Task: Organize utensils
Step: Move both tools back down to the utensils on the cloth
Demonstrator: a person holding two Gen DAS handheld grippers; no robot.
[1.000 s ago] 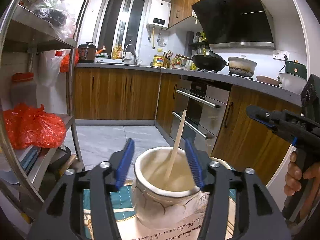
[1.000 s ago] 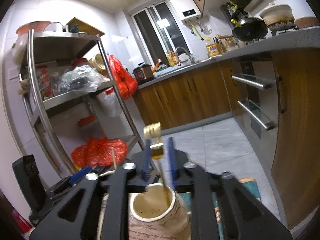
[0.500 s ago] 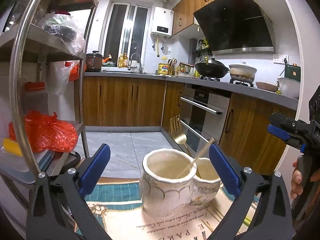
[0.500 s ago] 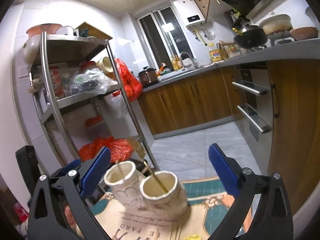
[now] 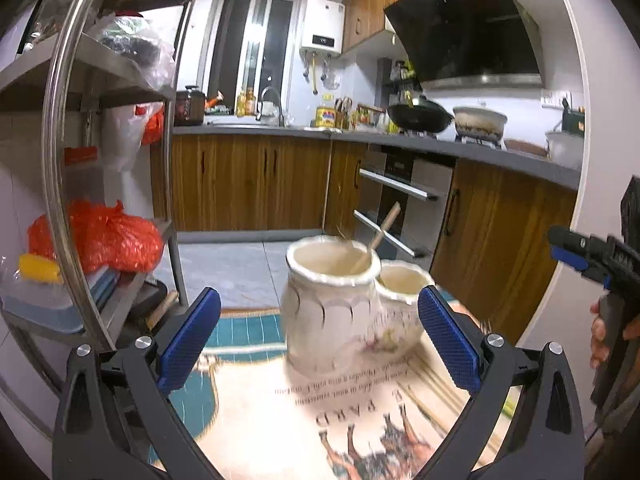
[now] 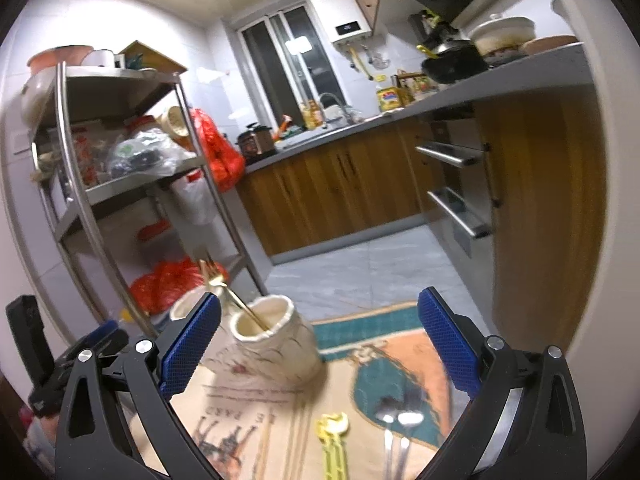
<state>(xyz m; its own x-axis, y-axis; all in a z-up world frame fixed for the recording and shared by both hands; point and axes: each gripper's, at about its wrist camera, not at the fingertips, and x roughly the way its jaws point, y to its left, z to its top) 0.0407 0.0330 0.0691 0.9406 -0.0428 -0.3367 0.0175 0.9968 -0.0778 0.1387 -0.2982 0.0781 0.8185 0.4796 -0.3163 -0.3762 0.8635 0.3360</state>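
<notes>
Two white ceramic jars stand side by side on a printed cloth [image 5: 360, 396]. The nearer jar [image 5: 328, 312] has a wooden chopstick [image 5: 382, 232] leaning in it. Touching it on the right is the second jar [image 5: 402, 304]. My left gripper [image 5: 318, 294] is open wide just short of them, with nothing between its fingers. In the right wrist view a gold fork [image 6: 224, 286] stands in the closer jar [image 6: 280, 340]. My right gripper [image 6: 320, 296] is also open and empty. Loose chopsticks [image 6: 298, 428], a yellow utensil [image 6: 332, 434] and two spoons [image 6: 396, 428] lie on the cloth.
A steel shelf rack [image 5: 60, 168] with red bags [image 5: 108, 236] stands close on the left. Wooden cabinets [image 5: 248, 188] and an oven [image 5: 400, 208] are across the tiled floor. A hand holds the right gripper [image 5: 592, 260] at the right edge.
Both grippers opened wide and pulled back from the jars. The right one let go of the gold fork, which now rests in its jar. The chopstick leans in the other jar.
</notes>
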